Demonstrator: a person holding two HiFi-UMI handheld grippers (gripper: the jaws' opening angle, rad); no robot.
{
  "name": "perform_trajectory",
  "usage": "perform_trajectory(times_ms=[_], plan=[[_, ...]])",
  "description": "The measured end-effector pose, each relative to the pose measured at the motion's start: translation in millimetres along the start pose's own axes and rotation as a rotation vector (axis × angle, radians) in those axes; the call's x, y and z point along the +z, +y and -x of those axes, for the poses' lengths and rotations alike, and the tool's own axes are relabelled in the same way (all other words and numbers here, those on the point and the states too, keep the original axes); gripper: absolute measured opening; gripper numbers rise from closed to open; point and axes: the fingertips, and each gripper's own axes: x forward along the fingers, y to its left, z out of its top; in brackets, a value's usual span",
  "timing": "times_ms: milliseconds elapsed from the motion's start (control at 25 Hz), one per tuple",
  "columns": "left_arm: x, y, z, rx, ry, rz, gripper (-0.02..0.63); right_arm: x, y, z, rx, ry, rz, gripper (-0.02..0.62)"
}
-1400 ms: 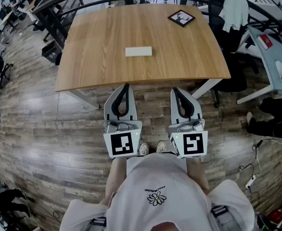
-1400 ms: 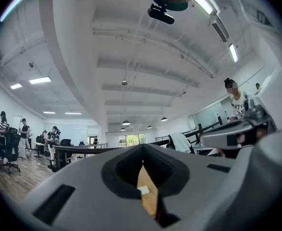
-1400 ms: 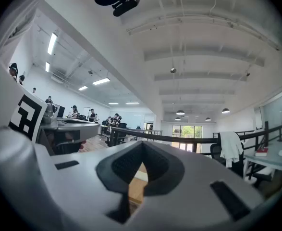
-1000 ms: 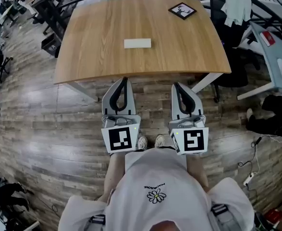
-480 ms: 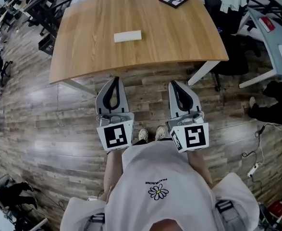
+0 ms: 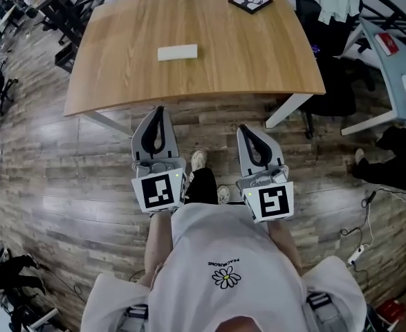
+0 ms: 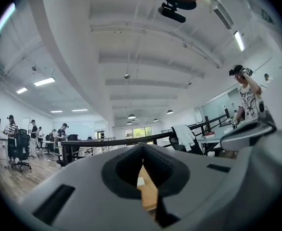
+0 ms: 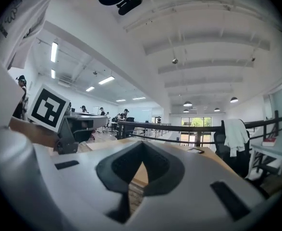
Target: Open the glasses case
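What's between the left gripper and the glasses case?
Head view: beyond the left gripper, only bare table up to the glasses case.

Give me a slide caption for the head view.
White glasses case on a wooden table; left gripper and right gripper held short of the table, shut, empty.

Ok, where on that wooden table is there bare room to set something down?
The table is bare across its near half, this side of the white case, and between that case and the black square card. Nowhere crowded.
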Motion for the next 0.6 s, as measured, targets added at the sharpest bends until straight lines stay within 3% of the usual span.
perform_trajectory(times_ms=[360, 600], plan=[[-4.6, 1.6, -74.5, -0.054, -0.055, 0.009, 0.017, -6.0, -37.6, -50.5, -0.039, -0.015, 0.034, 0.008], [-17.8, 23.6, -139.9, -0.085, -0.058, 0.028, 0.017, -2.4, -66.6, -120.2, -0.072, -0.009, 0.048, 0.008]])
